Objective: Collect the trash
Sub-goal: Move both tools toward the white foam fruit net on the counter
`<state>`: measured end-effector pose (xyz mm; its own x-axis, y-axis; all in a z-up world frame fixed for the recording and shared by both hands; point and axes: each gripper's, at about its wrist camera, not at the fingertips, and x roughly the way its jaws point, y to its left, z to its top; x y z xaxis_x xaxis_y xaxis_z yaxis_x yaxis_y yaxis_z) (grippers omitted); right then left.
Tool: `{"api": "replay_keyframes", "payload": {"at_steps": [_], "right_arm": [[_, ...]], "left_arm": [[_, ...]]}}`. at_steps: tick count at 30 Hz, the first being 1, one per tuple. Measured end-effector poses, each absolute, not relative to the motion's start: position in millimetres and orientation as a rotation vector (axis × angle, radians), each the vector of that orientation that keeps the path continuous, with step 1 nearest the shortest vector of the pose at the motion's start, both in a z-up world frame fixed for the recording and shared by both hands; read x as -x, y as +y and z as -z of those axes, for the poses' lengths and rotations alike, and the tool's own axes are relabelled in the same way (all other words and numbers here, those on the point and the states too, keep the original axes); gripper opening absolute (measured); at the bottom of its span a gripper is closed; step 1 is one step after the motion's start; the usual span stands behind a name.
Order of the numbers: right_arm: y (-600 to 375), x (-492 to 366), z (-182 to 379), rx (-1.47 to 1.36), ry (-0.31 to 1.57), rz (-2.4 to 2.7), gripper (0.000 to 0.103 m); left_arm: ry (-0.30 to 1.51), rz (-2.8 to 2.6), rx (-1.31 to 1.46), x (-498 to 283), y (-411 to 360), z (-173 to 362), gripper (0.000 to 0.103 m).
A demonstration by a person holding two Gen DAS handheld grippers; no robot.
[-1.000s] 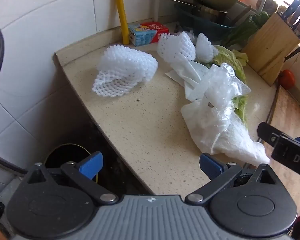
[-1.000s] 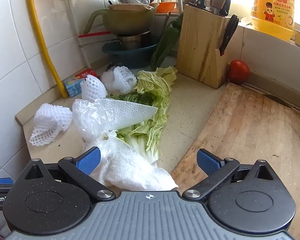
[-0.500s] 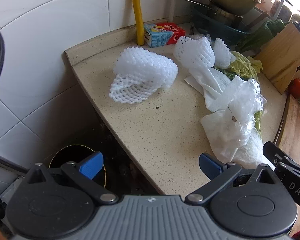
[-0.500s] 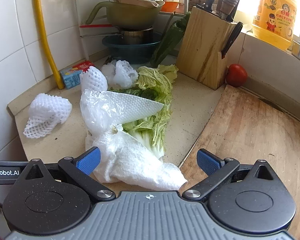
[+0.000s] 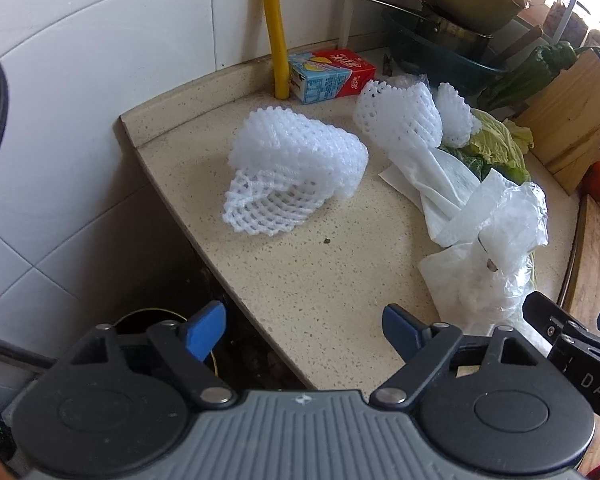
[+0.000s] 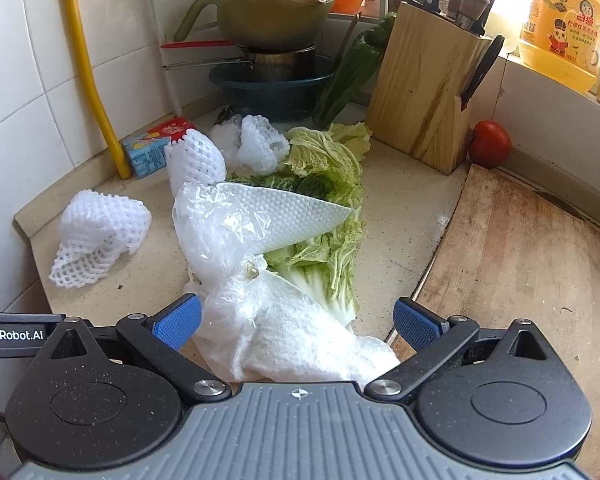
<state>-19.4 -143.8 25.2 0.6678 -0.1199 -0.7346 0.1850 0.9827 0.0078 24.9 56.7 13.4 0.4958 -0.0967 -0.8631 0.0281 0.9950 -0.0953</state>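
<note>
Step in hand looks like the approach, nothing picked up yet. Left gripper [image 5: 303, 332] wide open, empty, over the counter [image 5: 340, 288] edge, aimed at the foam net [image 5: 296, 176], well ahead of it. Right gripper [image 6: 297, 322] also wide, empty, just short of the plastic bag [image 6: 236, 240] w/ paper towel [image 6: 300, 344]. Next move prob needs lowering onto the trash & a soft pinch. Net: white, squishy lattice. Bag: thin, crinkly, translucent, beside the cabbage [image 6: 332, 216].

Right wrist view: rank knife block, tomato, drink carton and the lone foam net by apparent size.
1. knife block
2. foam net, nearer the camera, so true size is unsure
3. drink carton and tomato look alike; the carton is partly hidden.
</note>
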Motion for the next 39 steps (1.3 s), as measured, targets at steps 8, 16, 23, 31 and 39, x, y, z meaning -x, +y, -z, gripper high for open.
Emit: {"api": "replay_keyframes", "payload": {"at_steps": [8, 16, 23, 31, 39], "right_arm": [[-133, -1, -29, -0.080, 0.820, 0.104, 0.103], [-113, -20, -28, -0.094, 0.826, 0.008, 0.103], [-107, -20, -26, -0.097, 0.832, -0.020, 0.103], [-115, -17, -23, -0.109, 0.844, 0.023, 0.103], [-121, -17, -17, -0.116, 0.857, 0.063, 0.103]], "left_arm": [[0.984, 0.035, 0.044, -49, 87, -29, 0.082], [0.975, -0.062, 0.058, -51, 109, -32, 0.082], [0.994, -0.048, 0.014, -46, 101, -24, 0.082], [1.002, 0.003, -0.019, -51, 90, -20, 0.082], [0.996, 0.023, -0.042, -60, 89, -18, 0.082]]}}
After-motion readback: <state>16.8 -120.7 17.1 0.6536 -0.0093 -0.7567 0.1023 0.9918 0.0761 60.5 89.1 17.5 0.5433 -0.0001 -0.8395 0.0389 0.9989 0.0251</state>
